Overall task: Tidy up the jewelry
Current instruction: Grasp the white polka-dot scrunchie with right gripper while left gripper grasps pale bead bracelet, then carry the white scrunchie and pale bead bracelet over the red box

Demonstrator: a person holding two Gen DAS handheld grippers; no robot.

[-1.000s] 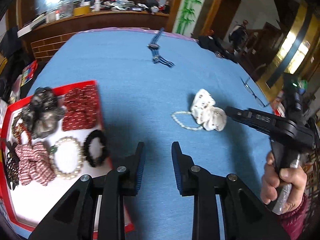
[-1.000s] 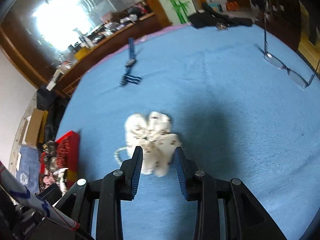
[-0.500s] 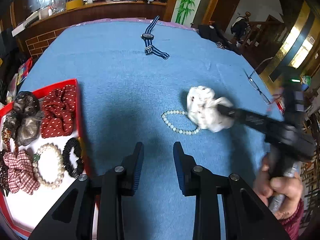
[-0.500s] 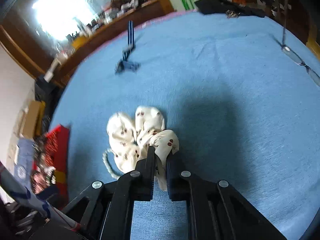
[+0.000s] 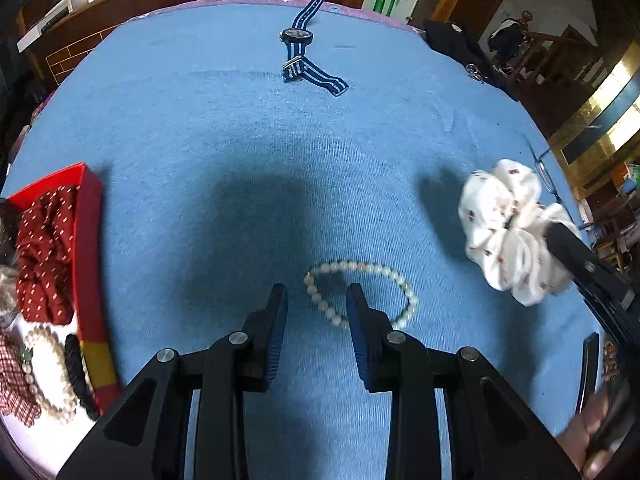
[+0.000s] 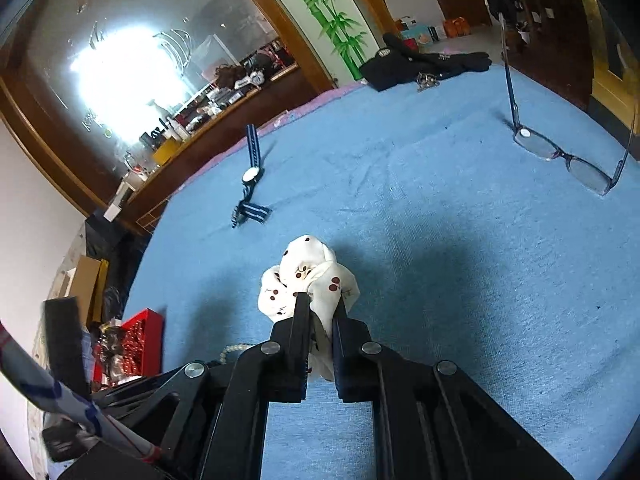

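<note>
A pale bead bracelet (image 5: pixel 362 267) lies on the blue cloth (image 5: pixel 240 140). My left gripper (image 5: pixel 317 294) hangs open just above it. The bracelet's left loop shows between the fingers, and the pads do not touch it. My right gripper (image 6: pixel 321 302) is shut on a white cherry-print scrunchie (image 6: pixel 308 276). In the left wrist view that scrunchie (image 5: pixel 504 232) hangs off the cloth at the right, pinched by the right gripper's fingers (image 5: pixel 576 256). A red tray (image 5: pixel 90 248) at the left holds a red dotted scrunchie (image 5: pixel 44 248), a pearl bracelet (image 5: pixel 44 360) and a black hair tie (image 5: pixel 78 372).
A blue striped watch (image 5: pixel 298 36) lies at the far side of the cloth. Glasses (image 6: pixel 560 156) rest near the right edge. Dark clothing (image 6: pixel 420 62) sits at the far right corner. The tray (image 6: pixel 148 320) also shows at the right wrist view's lower left.
The right gripper closed on the white scrunchie and lifted it off the cloth. The left gripper moved right and down until it hung over the bead bracelet, its jaws unchanged.
</note>
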